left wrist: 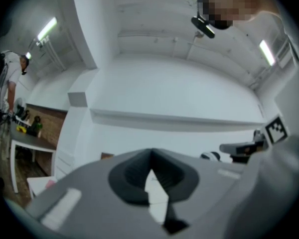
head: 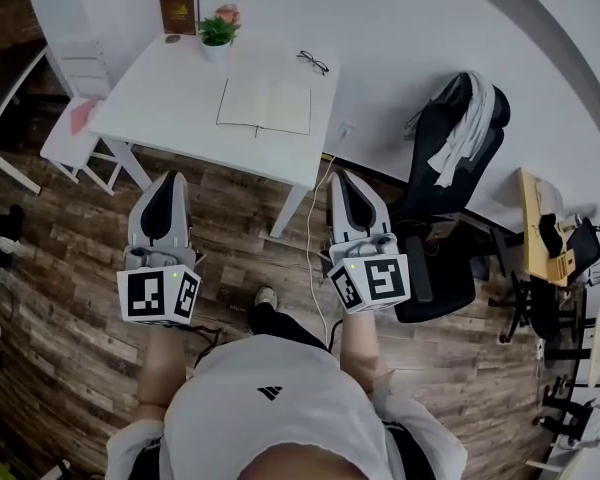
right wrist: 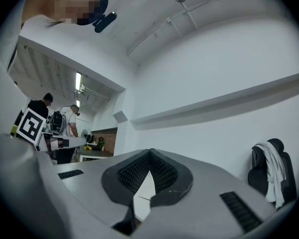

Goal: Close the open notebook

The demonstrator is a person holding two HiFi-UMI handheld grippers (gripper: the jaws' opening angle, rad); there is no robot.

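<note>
Right gripper view: closed right tongs point(right wrist: 150, 154) hide most of table point(right wrist: 143, 189).

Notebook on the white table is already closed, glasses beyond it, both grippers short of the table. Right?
No: the notebook lies open, not closed, as the head view shows. The glasses lie beyond it on the table, and the left gripper and right gripper are short of it.

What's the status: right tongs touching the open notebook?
Apart. Head view: the right tongs hang over the floor, short of the table edge, while the notebook lies open on it.
</note>
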